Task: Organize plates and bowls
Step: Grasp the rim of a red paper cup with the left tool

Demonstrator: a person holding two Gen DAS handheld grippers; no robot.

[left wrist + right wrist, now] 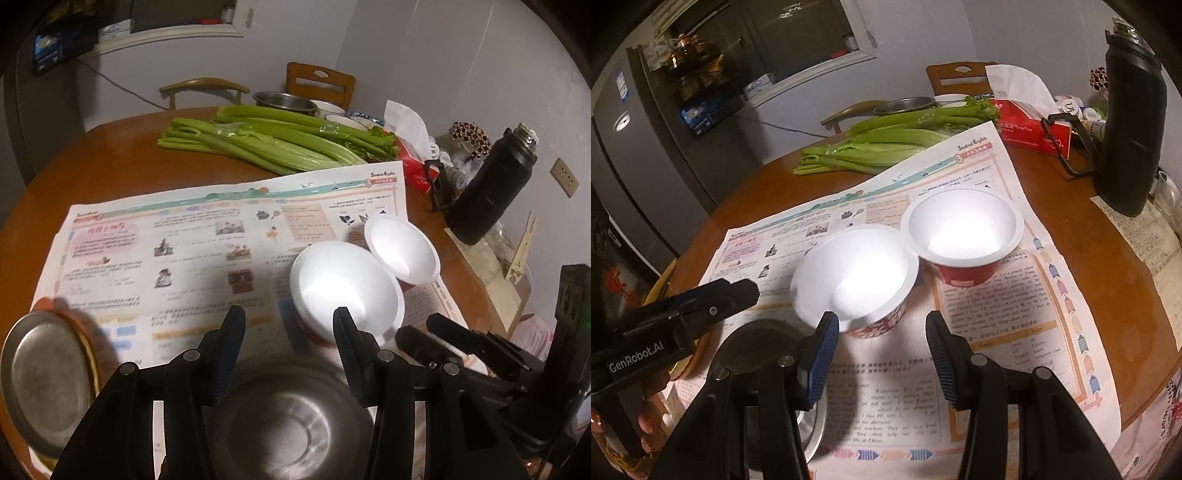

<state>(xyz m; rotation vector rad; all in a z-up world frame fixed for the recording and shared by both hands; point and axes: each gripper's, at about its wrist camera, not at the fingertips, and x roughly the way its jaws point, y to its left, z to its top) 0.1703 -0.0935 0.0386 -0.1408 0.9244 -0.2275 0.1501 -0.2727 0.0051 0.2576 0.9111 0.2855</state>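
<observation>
Two white paper bowls with red outsides stand side by side on a newspaper (184, 236): the near one (343, 288) (857, 273) and the far one (402, 251) (964, 229). A steel bowl (291, 424) (764, 343) sits right under my left gripper (288, 312), which is open with nothing between its fingers. A round steel plate (44, 384) with an orange rim lies at the left. My right gripper (881, 316) hangs just in front of the near paper bowl, jaws apart over bare newspaper. A hand (646, 417) holds the left gripper.
Celery bunches (266, 140) lie across the far side of the round wooden table (110, 162). A red tissue box (1034, 129) and a tall black flask (1130, 122) stand at the right. A steel bowl (284, 99) and ceramic bowls (347, 118) sit at the back before two chairs.
</observation>
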